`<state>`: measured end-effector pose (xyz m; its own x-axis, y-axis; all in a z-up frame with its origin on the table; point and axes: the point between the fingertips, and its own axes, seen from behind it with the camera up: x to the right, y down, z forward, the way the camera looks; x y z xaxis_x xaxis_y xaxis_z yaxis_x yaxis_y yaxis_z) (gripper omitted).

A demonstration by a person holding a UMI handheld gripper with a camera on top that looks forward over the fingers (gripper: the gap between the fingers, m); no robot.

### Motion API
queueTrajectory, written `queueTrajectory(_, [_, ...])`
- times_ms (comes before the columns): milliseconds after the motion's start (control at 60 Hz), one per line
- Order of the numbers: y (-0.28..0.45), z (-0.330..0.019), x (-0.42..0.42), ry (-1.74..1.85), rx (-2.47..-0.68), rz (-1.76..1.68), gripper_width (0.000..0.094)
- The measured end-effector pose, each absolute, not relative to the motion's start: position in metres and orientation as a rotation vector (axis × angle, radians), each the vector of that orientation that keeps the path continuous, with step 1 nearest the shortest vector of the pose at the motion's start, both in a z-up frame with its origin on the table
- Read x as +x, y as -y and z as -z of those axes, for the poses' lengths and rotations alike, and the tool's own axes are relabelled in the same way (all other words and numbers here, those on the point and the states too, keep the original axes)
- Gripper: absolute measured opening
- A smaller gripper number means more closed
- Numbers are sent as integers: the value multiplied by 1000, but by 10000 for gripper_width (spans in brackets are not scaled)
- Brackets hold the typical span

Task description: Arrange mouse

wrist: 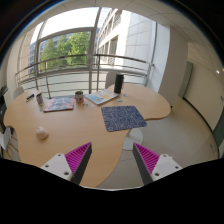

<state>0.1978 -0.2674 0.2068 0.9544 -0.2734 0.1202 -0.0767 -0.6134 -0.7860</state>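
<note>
So the room was a bright office-type space with big windows along the back, green trees and a pale building outside, and a metal railing running across the glass. In the middle sat a light wooden table with a rounded, curvy edge, seen from a bit above and well back from it.

On that table there was a dark grey patterned rectangular mouse mat lying flat near the table's front-right side. Nothing was resting on it as far as I could tell. The small pale rounded mouse sat on the bare wood well apart from the mat, over toward the other end of the table (it was tiny in the view, so no detail on it). Further back were a bluish flat mat, a small dark cup beside it, a light-coloured book or pad and a tall black cylinder-shaped object near the windows.

The handheld gripper hung short of the table with its two fingers spread wide, magenta pads facing each other, and nothing was held between them.
</note>
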Motion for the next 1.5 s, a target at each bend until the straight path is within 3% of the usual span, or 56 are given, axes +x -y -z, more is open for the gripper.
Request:
queueTrajectory(150, [282, -179, 181, -237, -2302, 268, 844])
queueTrajectory(317, [293, -113, 119, -184, -2400, 228, 845])
queueTrajectory(533, [236, -46, -16, -36, -2434, 71, 848])
queueTrajectory(800, [110, -9, -142, 99, -2328, -9, 847])
queueTrajectory(1017, [34, 15, -161, 133, -2308, 45, 854])
queueTrajectory(1217, [-9, 14, -162, 119, -2280, 45, 842])
queueTrajectory(1300, [-23, 17, -164, 91, -2284, 4, 773])
queueTrajectory(1400, [-32, 16, -171, 97, -2268, -27, 542])
queueTrajectory(1500, [-36, 15, -171, 97, -2250, -36, 469])
